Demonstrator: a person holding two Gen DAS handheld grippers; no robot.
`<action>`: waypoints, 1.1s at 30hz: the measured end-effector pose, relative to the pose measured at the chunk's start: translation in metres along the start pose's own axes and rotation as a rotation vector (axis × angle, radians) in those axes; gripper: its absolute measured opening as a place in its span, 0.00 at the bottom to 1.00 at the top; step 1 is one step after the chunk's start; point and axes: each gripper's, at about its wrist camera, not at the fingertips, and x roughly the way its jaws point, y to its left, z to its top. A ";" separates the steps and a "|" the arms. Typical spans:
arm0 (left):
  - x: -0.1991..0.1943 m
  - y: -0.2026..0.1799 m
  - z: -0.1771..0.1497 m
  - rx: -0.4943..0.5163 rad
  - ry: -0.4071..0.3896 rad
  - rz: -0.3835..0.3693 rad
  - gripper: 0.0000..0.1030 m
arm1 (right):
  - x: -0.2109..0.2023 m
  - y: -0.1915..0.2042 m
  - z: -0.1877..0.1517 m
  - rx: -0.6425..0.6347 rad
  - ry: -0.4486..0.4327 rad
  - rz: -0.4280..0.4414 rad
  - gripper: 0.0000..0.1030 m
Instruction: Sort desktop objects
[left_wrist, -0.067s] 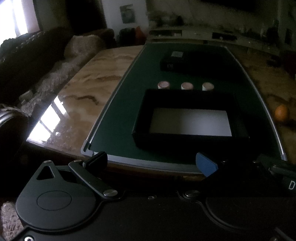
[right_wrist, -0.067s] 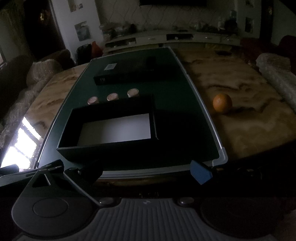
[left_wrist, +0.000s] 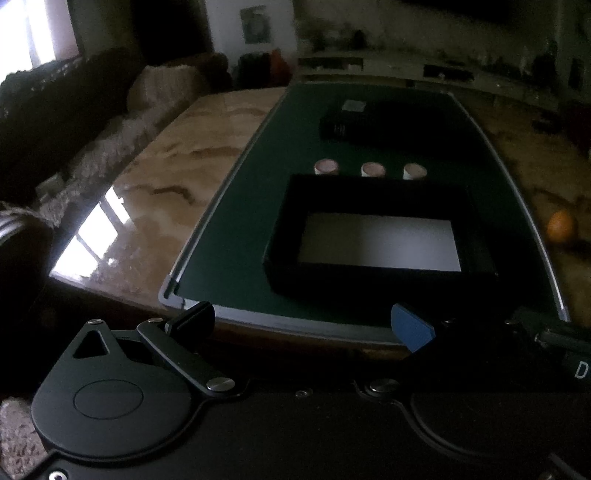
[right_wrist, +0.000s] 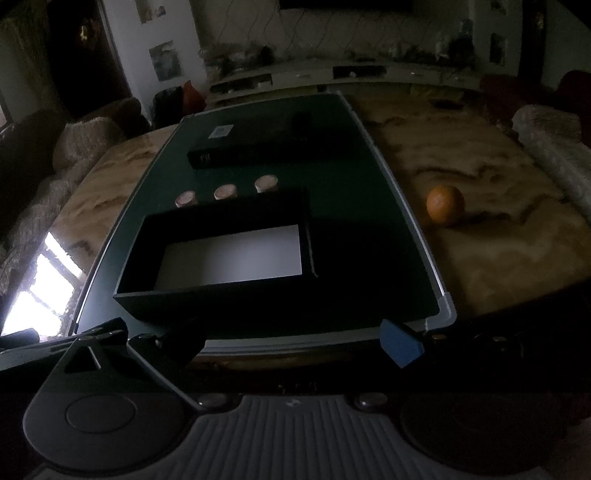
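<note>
An open black box (left_wrist: 376, 280) with a white floor sits on a dark green mat (left_wrist: 236, 236); in the right wrist view the box (right_wrist: 155, 306) lies at centre left. Behind it stand three small pale round caps in a row (left_wrist: 373, 170) (right_wrist: 225, 192). Farther back lies a flat black case (left_wrist: 369, 122) (right_wrist: 236, 153) with a white label. My left gripper (left_wrist: 301, 323) is open at the mat's near edge, holding nothing. My right gripper (right_wrist: 291, 341) is also open and empty, at the near edge.
An orange (right_wrist: 445, 205) (left_wrist: 561, 227) rests on the marble table (right_wrist: 498, 240) right of the mat. A sofa with a fuzzy throw (left_wrist: 110, 122) runs along the left. A low cabinet (right_wrist: 332, 74) stands behind the table.
</note>
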 end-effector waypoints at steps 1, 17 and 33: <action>0.000 -0.001 0.000 0.002 0.000 0.001 1.00 | 0.000 0.001 0.000 -0.001 0.000 0.000 1.00; 0.013 0.021 0.004 -0.059 0.032 -0.055 1.00 | 0.003 0.010 0.004 -0.014 0.020 0.009 1.00; 0.020 0.028 -0.002 -0.057 0.073 -0.038 1.00 | 0.010 0.019 0.001 -0.051 0.069 0.022 1.00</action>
